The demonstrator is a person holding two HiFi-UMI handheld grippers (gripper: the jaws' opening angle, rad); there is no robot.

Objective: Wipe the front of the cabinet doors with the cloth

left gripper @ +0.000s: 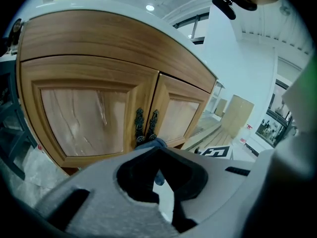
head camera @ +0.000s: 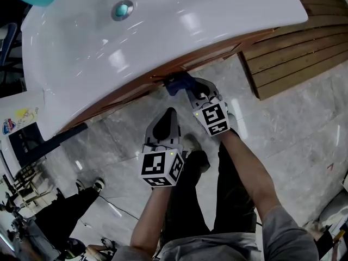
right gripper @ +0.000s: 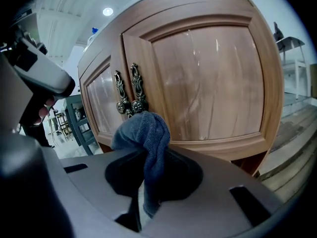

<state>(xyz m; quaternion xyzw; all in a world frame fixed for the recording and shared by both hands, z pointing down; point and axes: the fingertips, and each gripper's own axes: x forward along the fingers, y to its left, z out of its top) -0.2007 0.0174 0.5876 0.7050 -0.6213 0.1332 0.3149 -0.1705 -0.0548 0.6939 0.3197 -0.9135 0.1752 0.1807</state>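
Observation:
The wooden cabinet stands under the basin, and its two doors [right gripper: 208, 78] [left gripper: 84, 118] meet at a pair of dark ornate handles [right gripper: 130, 90] [left gripper: 146, 125]. My right gripper [right gripper: 148, 167] [head camera: 187, 87] is shut on a blue-grey cloth [right gripper: 146, 133] [head camera: 176, 82]. The bunched cloth sits just below the handles, close to or against the doors' lower frame. The cloth [left gripper: 151, 143] also peeks over the jaws in the left gripper view. My left gripper [head camera: 167, 116] [left gripper: 161, 175] hangs further back from the cabinet, its jaws together and holding nothing.
A white sink basin [head camera: 163, 31] with a drain [head camera: 122, 9] overhangs the cabinet. A wooden slat platform [head camera: 304, 42] lies on the marble floor [head camera: 283, 124] to the right. Another person's legs [head camera: 87, 186] stand at the lower left. A dark shelf frame [right gripper: 74, 118] stands left of the cabinet.

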